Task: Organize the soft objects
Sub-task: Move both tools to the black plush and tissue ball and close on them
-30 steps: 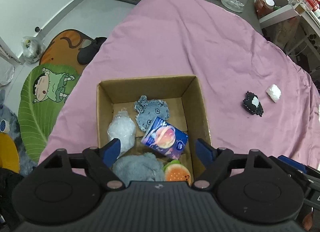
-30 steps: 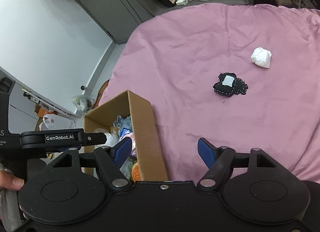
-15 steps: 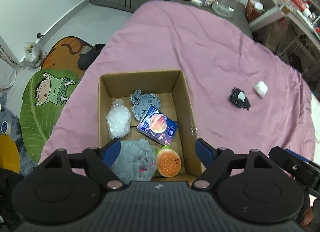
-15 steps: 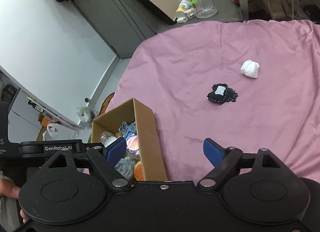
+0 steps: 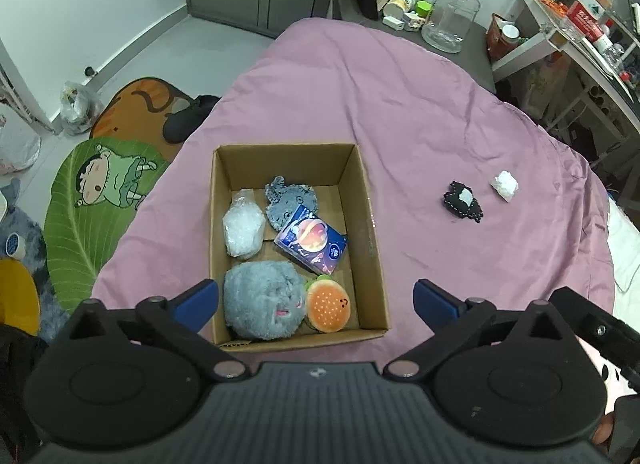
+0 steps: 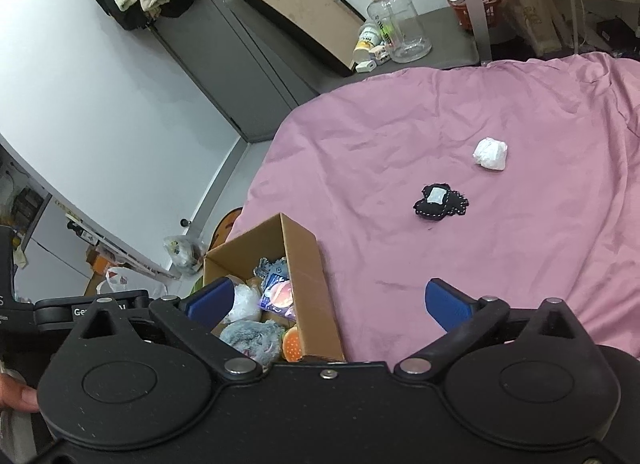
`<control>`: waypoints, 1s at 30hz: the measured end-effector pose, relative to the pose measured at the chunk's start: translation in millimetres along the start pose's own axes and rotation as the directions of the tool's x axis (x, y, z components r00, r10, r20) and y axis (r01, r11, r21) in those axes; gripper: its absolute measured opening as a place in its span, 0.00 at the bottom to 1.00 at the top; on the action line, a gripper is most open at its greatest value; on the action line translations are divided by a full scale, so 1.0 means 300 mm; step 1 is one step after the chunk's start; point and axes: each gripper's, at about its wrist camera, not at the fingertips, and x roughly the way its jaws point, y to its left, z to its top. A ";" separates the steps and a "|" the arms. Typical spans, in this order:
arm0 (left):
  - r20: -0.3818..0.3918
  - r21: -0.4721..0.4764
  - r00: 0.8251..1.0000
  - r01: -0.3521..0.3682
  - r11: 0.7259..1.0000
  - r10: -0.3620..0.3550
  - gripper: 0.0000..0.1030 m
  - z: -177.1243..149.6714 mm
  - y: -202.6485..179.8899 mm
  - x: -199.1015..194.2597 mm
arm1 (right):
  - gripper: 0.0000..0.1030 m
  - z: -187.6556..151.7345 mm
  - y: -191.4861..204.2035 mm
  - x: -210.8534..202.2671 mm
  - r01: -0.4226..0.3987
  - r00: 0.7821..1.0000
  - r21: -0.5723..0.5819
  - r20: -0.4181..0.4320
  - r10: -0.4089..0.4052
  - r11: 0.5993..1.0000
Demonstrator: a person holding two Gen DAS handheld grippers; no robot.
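Above the cardboard box (image 5: 366,223) on the bed (image 5: 400,111), I find both hand-held grippers, left (image 5: 316,300) and right (image 6: 328,300), opening and empty; next, I judge, comes collecting the black soft toy (image 6: 440,203) and white bundle (image 6: 491,153) far right.

Left claw (image 5: 315,300) points steeply down, right claw (image 6: 327,300) less steeply; both are empty, their jaws opening wide.
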 end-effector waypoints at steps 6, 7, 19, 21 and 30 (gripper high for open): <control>0.033 0.001 0.999 0.006 1.000 -0.006 1.00 -0.028 -0.025 -0.039 | 1.00 -0.002 -0.027 -0.051 0.009 1.000 0.003 0.024 -0.009 1.000; 0.039 0.005 0.999 0.006 1.000 -0.007 1.00 -0.030 -0.033 -0.043 | 1.00 -0.002 -0.032 -0.058 0.010 1.000 0.002 0.028 -0.010 1.000; 0.062 0.045 0.996 0.058 0.997 -0.061 1.00 -0.021 -0.162 -0.065 | 1.00 0.028 -0.126 -0.129 0.020 0.998 0.037 0.058 -0.022 0.999; 0.066 0.053 0.996 0.060 0.997 -0.063 1.00 -0.016 -0.189 -0.061 | 1.00 0.034 -0.147 -0.136 0.023 0.998 0.044 0.060 -0.025 0.999; 0.044 0.102 0.998 0.049 0.994 -0.054 1.00 0.012 -0.329 -0.009 | 1.00 0.073 -0.256 -0.135 0.044 0.996 0.072 0.073 -0.049 0.996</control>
